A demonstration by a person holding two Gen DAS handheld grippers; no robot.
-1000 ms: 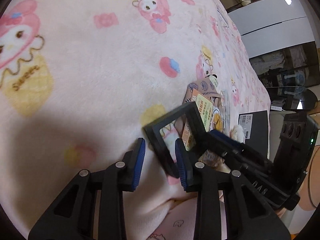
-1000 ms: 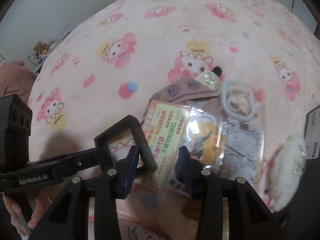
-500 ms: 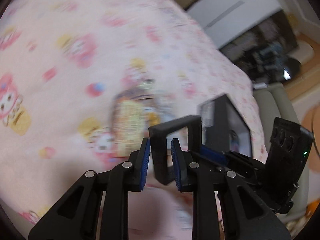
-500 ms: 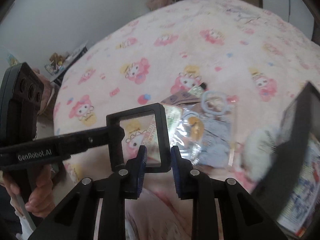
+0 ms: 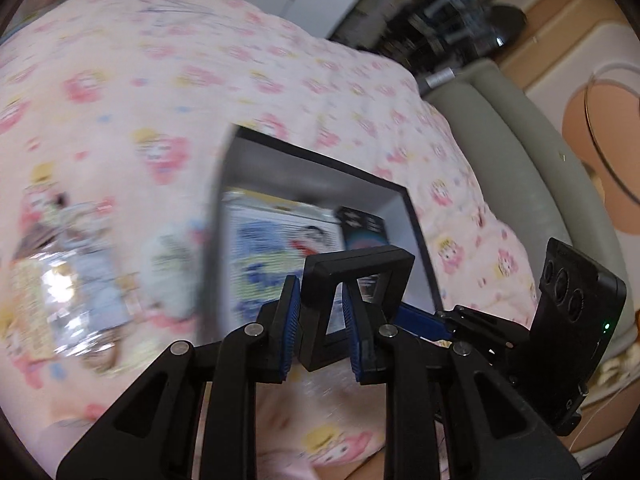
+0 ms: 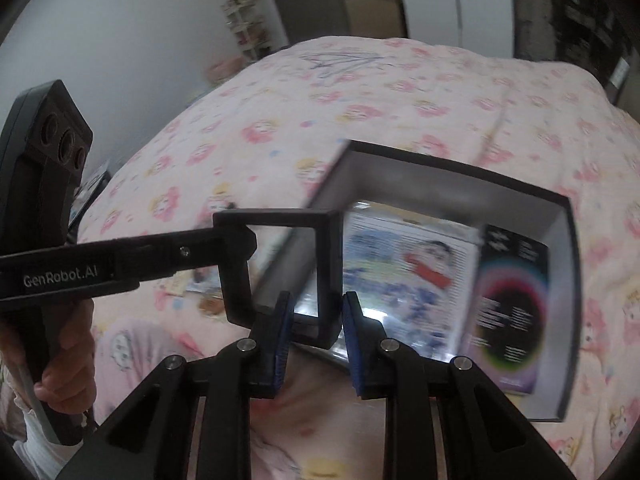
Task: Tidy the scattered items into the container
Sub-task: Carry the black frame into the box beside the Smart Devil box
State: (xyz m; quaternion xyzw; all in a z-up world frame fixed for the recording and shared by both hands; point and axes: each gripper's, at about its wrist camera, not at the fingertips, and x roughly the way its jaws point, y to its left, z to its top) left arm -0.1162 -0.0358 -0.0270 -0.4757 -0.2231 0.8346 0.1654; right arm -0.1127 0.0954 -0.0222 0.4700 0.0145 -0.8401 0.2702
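A black hollow square frame (image 5: 356, 257) hangs in the air, gripped from two sides. My left gripper (image 5: 320, 316) is shut on its near bar, and my right gripper (image 6: 314, 320) is shut on the frame (image 6: 280, 216) at the opposite bar. The frame hovers at the near edge of an open black box (image 5: 320, 160) with grey inner walls (image 6: 452, 168). In the box lie a cartoon-printed booklet (image 6: 404, 264) and a dark pack with a coloured ring (image 6: 510, 300). Blurred scattered packets (image 5: 60, 292) and a white fluffy item (image 5: 168, 264) lie left of the box.
Everything rests on a bed with a pink cartoon blanket (image 5: 160, 80). A grey padded headboard (image 5: 512, 128) runs along the right. A person's hand (image 6: 64, 376) holds the left gripper's handle. A white wall and a door stand beyond the bed.
Both grippers closed on the black frame, lifted it off the blanket and carried it right, from over the packets to the black box. The views have risen and turned.
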